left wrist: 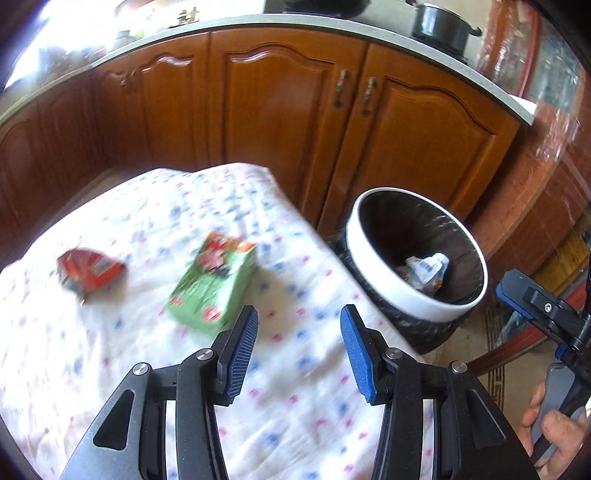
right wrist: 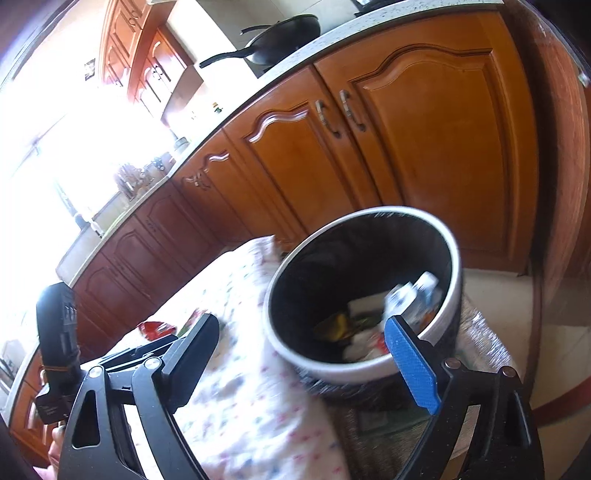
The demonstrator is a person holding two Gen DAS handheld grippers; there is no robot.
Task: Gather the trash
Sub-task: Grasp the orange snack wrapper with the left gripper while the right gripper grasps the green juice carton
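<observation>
A green carton (left wrist: 212,286) and a crumpled red wrapper (left wrist: 90,273) lie on the patterned tablecloth (left wrist: 147,369). My left gripper (left wrist: 299,330) is open and empty just above the cloth, to the right of the carton. The white-rimmed bin (left wrist: 417,258) with a black liner stands beside the table and holds several pieces of trash (left wrist: 426,271). My right gripper (right wrist: 301,343) is open and empty above the near rim of the bin (right wrist: 364,295). The red wrapper (right wrist: 157,328) peeks out behind its left finger.
Wooden kitchen cabinets (left wrist: 280,110) run behind the table and bin under a pale countertop (left wrist: 229,22). A black pot (left wrist: 441,22) and a black pan (right wrist: 273,44) sit on the counter. A bright window (right wrist: 55,129) is on the left. The other gripper (left wrist: 546,314) shows at the right edge.
</observation>
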